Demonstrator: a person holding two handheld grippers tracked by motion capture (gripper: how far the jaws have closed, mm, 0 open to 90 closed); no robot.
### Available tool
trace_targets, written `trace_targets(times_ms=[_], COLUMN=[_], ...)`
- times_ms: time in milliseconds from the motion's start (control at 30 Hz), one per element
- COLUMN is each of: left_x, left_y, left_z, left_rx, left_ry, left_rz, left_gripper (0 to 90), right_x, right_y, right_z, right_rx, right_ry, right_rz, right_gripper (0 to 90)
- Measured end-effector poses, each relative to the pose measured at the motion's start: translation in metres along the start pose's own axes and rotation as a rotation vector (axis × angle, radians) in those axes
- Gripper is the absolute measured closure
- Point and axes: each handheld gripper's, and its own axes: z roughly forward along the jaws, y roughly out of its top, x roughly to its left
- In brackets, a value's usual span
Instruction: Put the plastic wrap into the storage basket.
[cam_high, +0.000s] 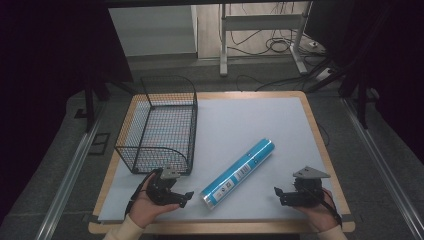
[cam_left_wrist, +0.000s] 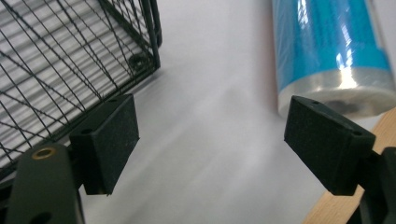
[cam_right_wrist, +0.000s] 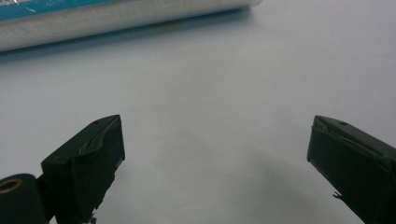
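High view: blue tube (cam_high: 238, 173) lies flat on the bench (cam_high: 240, 120), on the white mat (cam_high: 235, 125), diagonal, near end toward the left hand, far end up and right. Glossy cyan wrap, white label patches with dark print along its side, near end cap looks silvery-clear. Wire basket (cam_high: 159, 125) sits at the mat's left side, black mesh, well apart from the tube's far end, near its front end. Left hand-held gripper (cam_high: 186, 198) rests just in front of the basket, just beside the tube's near end, not touching it. Right hand-held gripper (cam_high: 278, 194) sits near the front right corner, apart from the tube.

Left gripper view: jaws spread wide, nothing between them (released). Tube (cam_left_wrist: 329, 51) end sits just past the right-side jaw; clear film bunches over the blue at the cap. Basket (cam_left_wrist: 70, 60) corner at upper left.

Right gripper view: jaws wide apart too, bare mat (cam_right_wrist: 219, 116) between them. Tube (cam_right_wrist: 93, 18) runs along the top edge, silver-white band under the blue.
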Motion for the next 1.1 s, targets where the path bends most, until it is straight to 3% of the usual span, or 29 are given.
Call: trace_targets(times_ms=[433, 1100], left_x=[-0.008, -0.027], left_y=[0.015, 0.042], left_z=[-0.012, -0.015], left_rx=[-0.022, -0.017], left_ry=[-0.007, -0.017], left_rz=[0.031, 0.077], left_gripper=[17.9, 17.8], right_x=[0.001, 0.003], right_y=[0.0, 0.001], right_z=[0.003, 0.0], right_rx=[0.007, -0.001], right_ry=[0.0, -0.017], right_rz=[0.013, 0.019], right_gripper=[3.4, 2.8])
